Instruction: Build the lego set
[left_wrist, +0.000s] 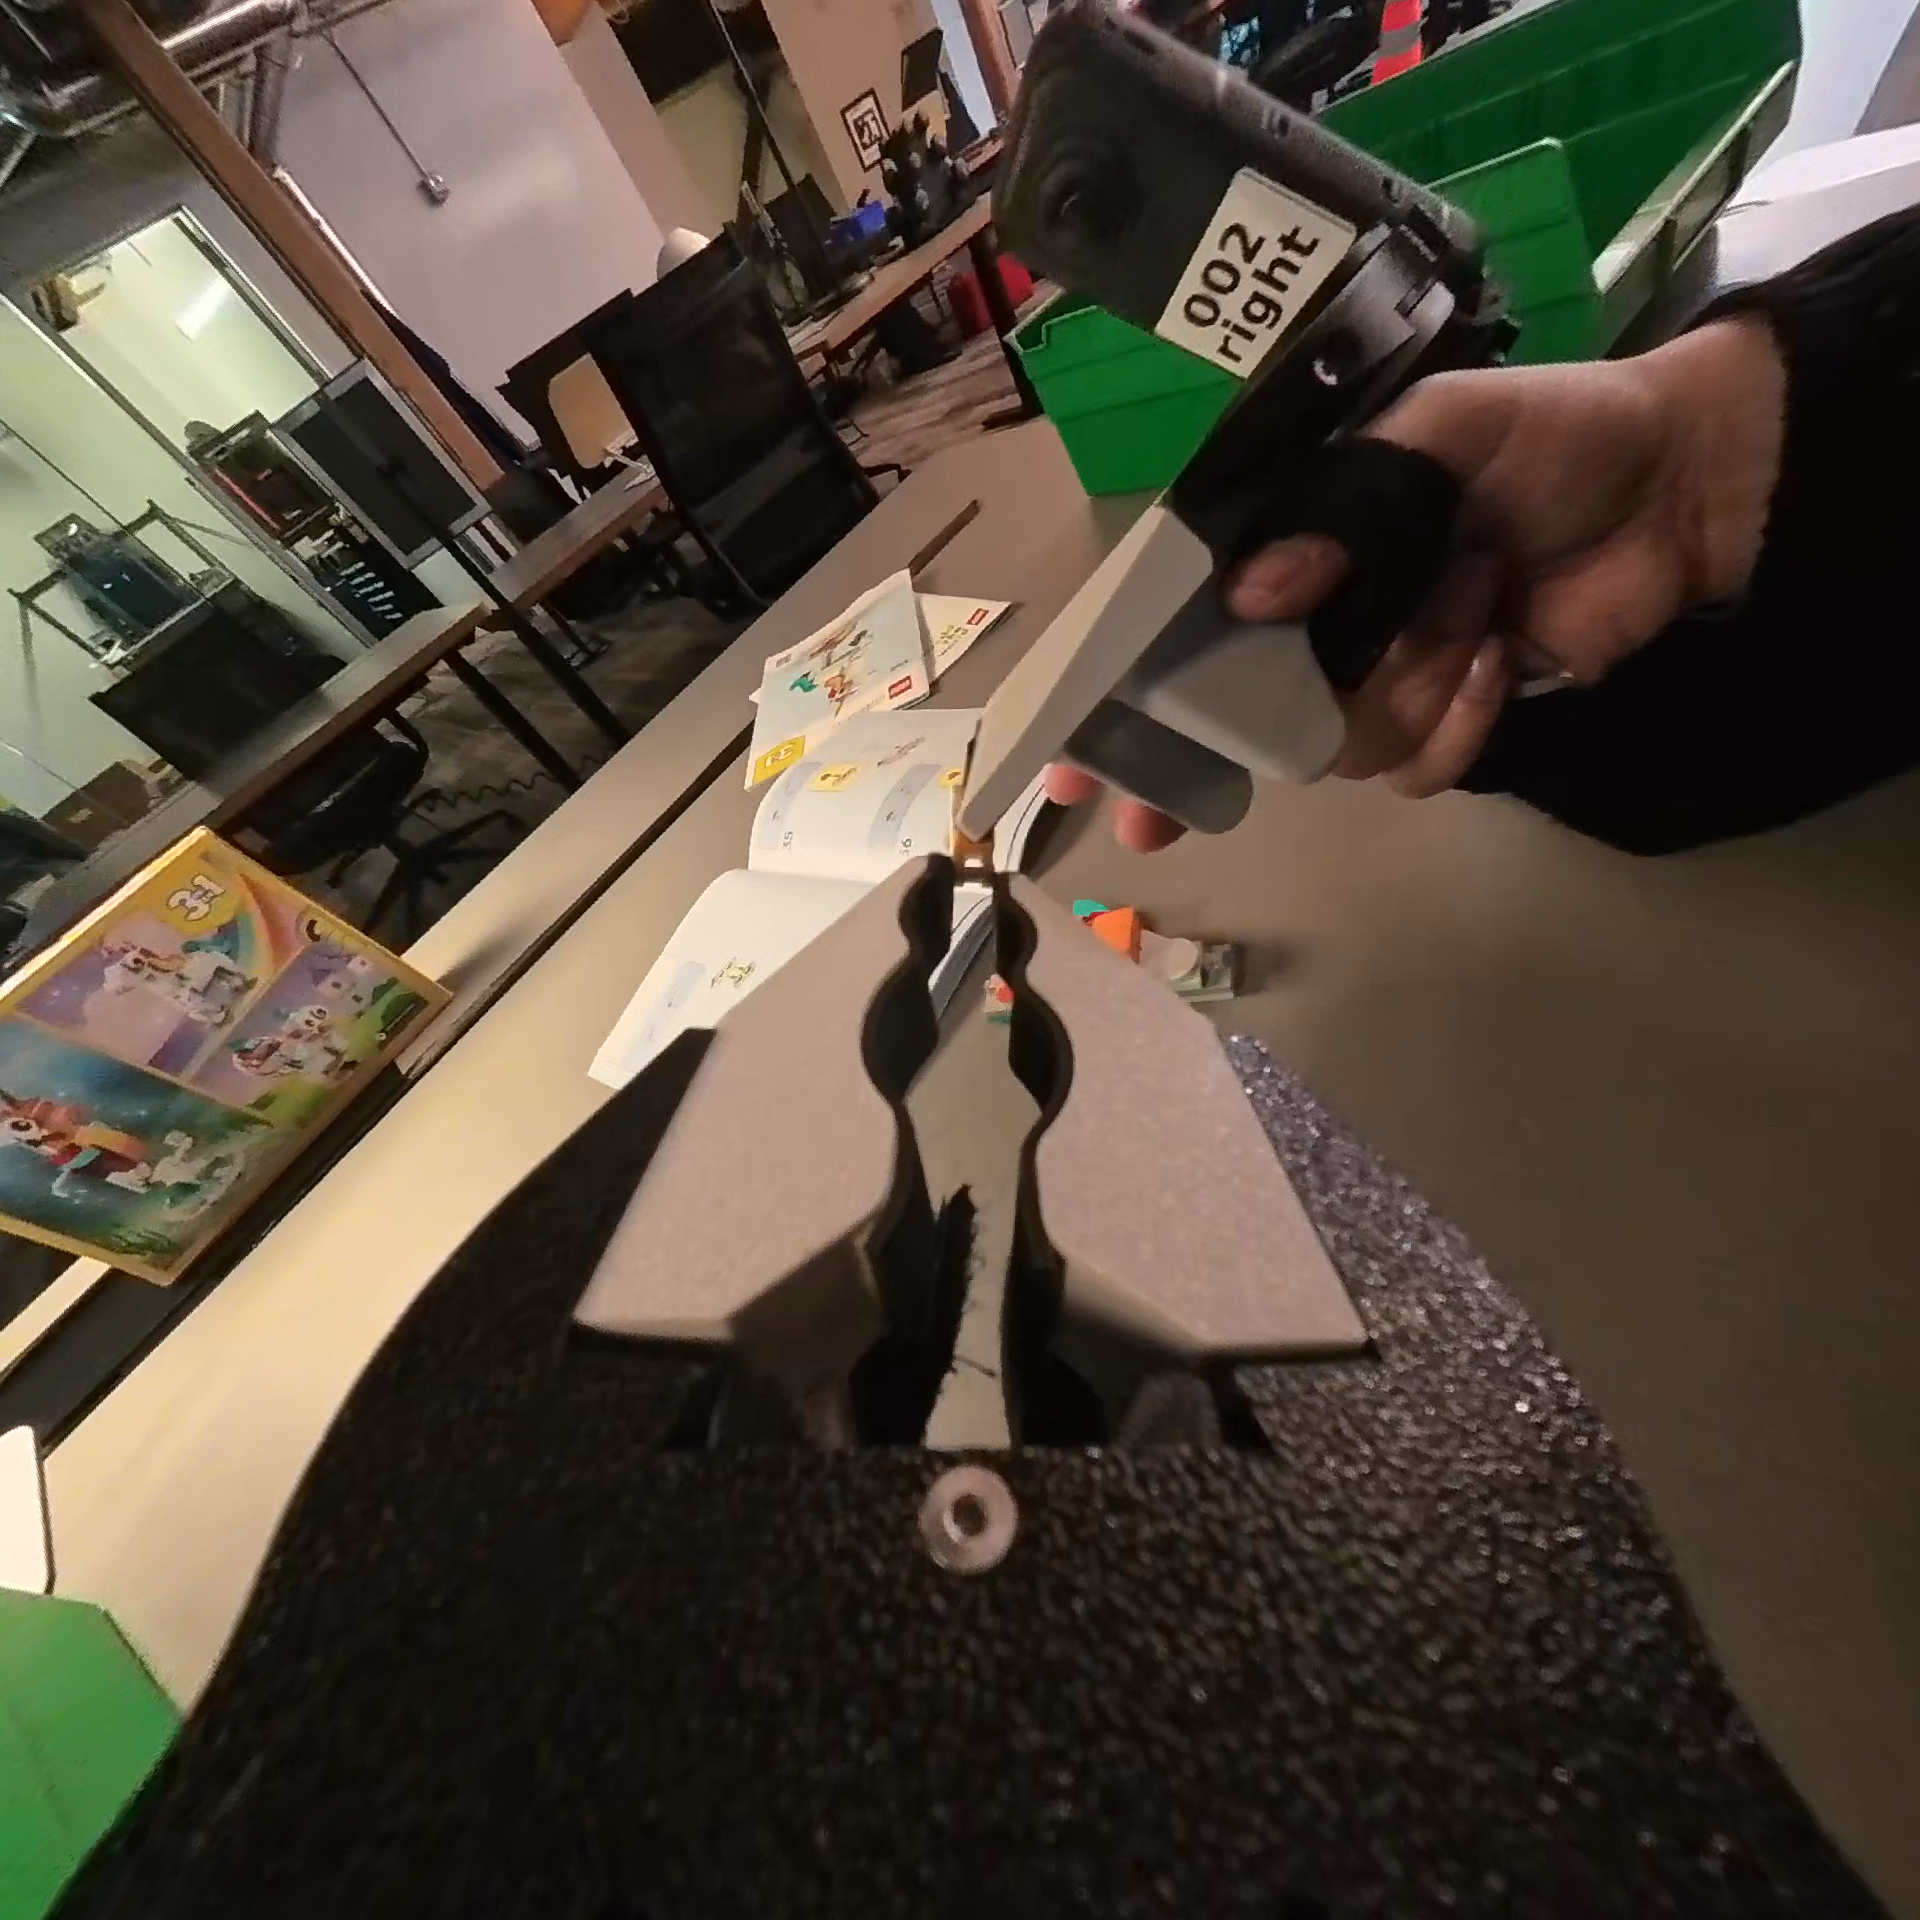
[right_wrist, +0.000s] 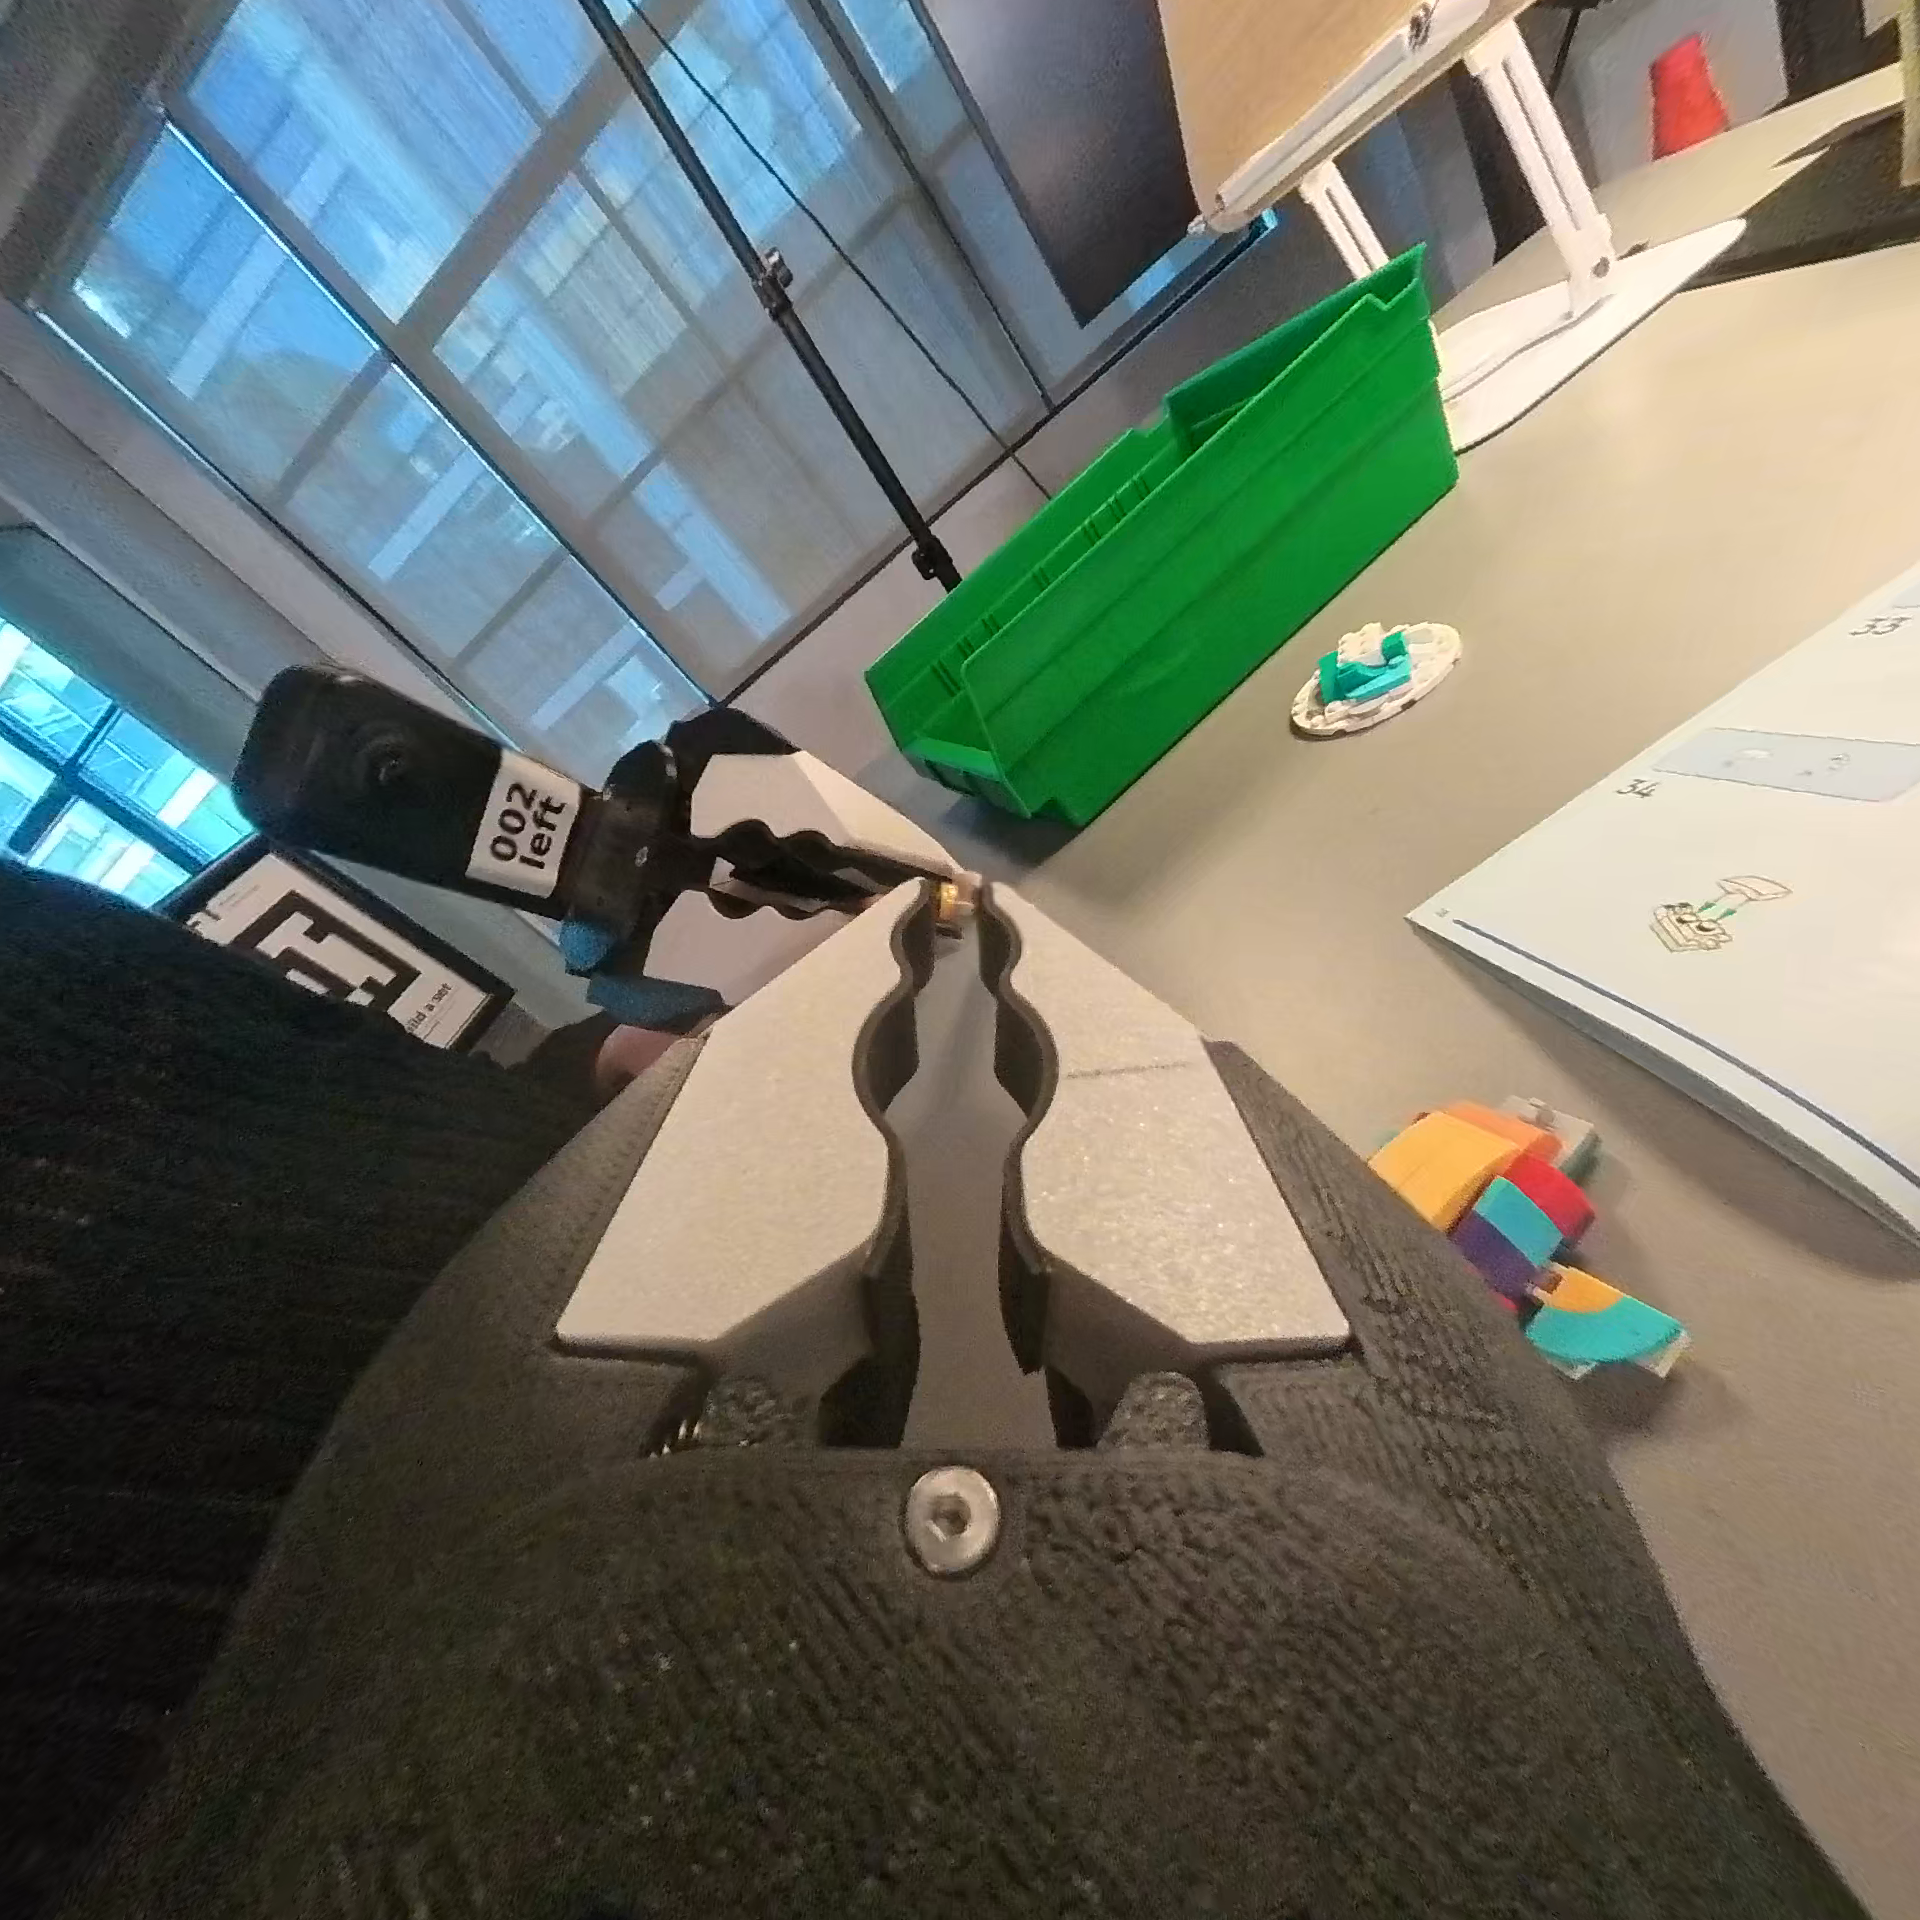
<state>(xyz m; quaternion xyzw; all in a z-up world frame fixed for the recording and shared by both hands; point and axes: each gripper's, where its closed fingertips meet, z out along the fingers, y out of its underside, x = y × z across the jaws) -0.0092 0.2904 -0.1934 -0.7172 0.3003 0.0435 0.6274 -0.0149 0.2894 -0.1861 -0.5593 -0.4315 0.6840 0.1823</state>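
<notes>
While both grippers are meeting tip to tip above the table, here's how things sit going left to right in the left wrist view: the lego box lies flat at the far left, the open instruction booklet is spread out in the middle, and the left gripper has its jaws pinched together on a tiny gold piece. The right gripper comes in from above on the right, its tips touching or just beside that same piece. In the right wrist view its jaws are nearly together around the gold bit, but I honestly can't tell if they're actually gripping it or just close. Looks like a handover or an in-air join to me. The rainbow build sits on the table near the booklet, with a white round plate assembly farther back beside the green bin. My advice: keep the left hand rock steady, line the tips up square, and squeeze slowly, because a piece that small will ping away if either side twists.
</notes>
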